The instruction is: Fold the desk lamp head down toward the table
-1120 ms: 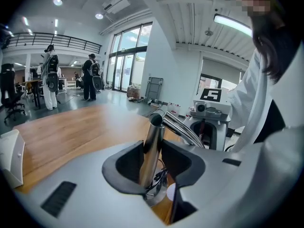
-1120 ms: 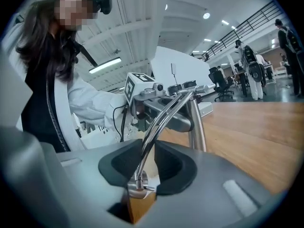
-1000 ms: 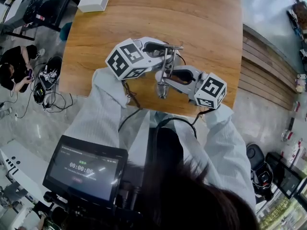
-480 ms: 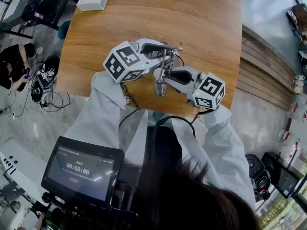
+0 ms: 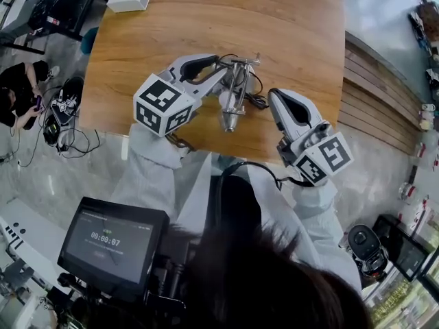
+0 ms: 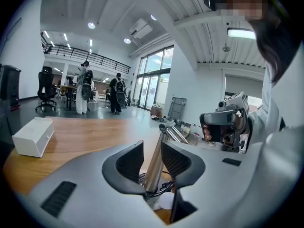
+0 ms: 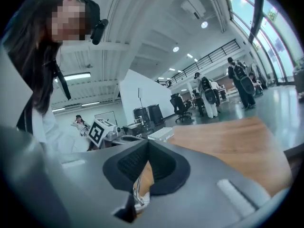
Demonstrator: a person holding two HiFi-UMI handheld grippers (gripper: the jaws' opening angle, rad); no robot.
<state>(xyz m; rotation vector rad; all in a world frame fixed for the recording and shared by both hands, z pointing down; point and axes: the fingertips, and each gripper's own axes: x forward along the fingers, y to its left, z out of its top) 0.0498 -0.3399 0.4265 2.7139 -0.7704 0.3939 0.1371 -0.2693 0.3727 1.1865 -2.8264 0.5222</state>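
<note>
As it clamps lamp [image 5: 234, 96], left gripper [image 5: 221, 74] near-level

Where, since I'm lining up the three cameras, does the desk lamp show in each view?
Head view: desk lamp mid-table, its arm in the left gripper.
Left gripper view: lower centre, its arm between the jaws.
Right gripper view: not made out.
Shared landmark: the wooden table, seen in all three.

Bright even indoor light, ceiling lamps and window glare, fisheye edge warping, dark vignette corners, soft near-field blur
</note>
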